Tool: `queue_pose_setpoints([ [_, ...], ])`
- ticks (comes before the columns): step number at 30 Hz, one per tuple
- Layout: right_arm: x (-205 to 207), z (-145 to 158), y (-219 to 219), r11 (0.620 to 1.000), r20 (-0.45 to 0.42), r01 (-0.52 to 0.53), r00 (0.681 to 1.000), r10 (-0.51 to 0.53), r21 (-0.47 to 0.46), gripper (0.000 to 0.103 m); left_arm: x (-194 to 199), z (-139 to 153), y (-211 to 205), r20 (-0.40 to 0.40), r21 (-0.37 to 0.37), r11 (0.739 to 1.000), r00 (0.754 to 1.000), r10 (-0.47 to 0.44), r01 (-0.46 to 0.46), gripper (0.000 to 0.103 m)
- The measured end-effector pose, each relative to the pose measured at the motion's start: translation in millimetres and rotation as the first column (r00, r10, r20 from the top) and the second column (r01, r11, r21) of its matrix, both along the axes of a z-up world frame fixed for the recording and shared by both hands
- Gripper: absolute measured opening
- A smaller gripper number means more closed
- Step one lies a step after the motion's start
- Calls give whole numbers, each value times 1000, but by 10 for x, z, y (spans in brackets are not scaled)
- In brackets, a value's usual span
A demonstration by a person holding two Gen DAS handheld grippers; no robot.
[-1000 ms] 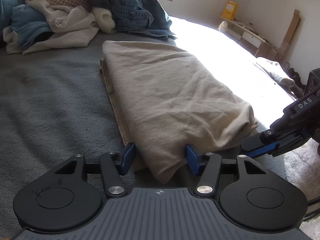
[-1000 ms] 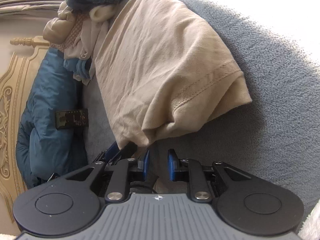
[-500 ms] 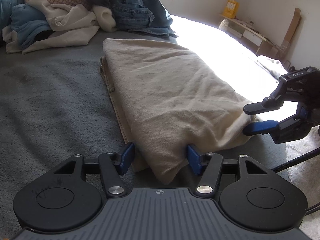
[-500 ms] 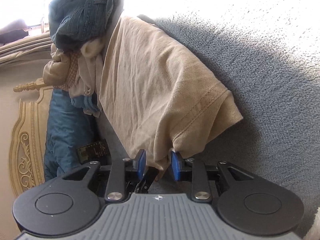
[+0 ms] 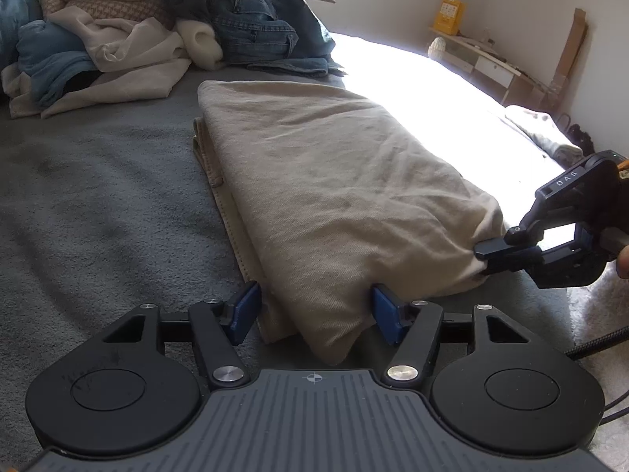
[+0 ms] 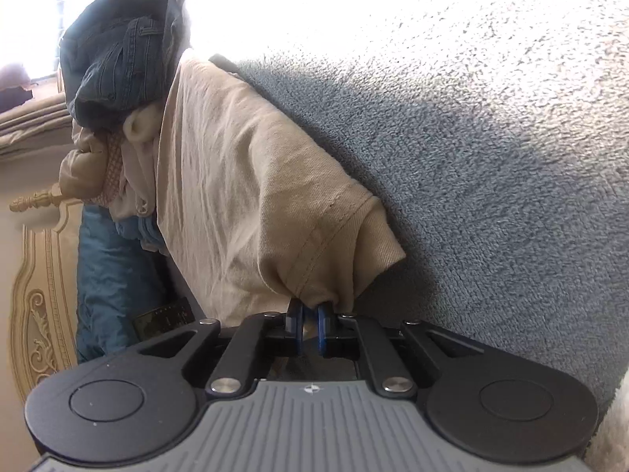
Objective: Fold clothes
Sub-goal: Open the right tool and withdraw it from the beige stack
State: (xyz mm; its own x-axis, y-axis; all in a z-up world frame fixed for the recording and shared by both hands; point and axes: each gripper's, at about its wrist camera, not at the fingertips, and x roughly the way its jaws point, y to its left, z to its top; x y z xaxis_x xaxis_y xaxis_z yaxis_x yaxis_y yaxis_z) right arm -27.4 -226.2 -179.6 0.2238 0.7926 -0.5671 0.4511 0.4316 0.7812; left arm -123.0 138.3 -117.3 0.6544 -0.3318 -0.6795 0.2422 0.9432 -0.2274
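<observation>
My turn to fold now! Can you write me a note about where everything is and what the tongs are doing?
Left tongs: jaws opening, astride the near corner of the beige shirt, pads not pressing it.
Right tongs: jaws closing, pinching the shirt's other near corner at the sleeve.
The shirt lies folded lengthwise into a long strip on the grey blanket.
The pile of unfolded clothes, jeans among them, waits at the far end.
Done: the lengthwise fold.
Left: probably grip with the left tongs too, fold the near end up toward the far end, then start on the pile.
</observation>
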Motion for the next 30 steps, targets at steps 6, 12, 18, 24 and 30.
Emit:
queue_pose_setpoints([
  [6, -46, 185, -289, 995, 31, 99, 995, -99, 3, 10, -5, 5, 13, 2, -2, 1000, 1000, 11, -11, 64],
  [12, 99, 563, -33, 998, 173, -51, 983, 54, -21, 10, 0, 11, 19, 2, -2, 1000, 1000, 12, -12, 64],
  [18, 123, 585, 706, 870, 229, -380, 859, 458, -314, 10, 8, 12, 29, 5, 1, 1000, 1000, 13, -13, 66],
  [24, 120, 466, 823, 755, 260, -383, 775, 576, -533, 0, 17, -4, 54, 4, -8, 1000, 1000, 5, -5, 68],
  [30, 198, 260, 426, 920, 175, -282, 926, 335, -273, 0, 33, -10, 92, 1, -25, 1000, 1000, -2, 2, 70],
])
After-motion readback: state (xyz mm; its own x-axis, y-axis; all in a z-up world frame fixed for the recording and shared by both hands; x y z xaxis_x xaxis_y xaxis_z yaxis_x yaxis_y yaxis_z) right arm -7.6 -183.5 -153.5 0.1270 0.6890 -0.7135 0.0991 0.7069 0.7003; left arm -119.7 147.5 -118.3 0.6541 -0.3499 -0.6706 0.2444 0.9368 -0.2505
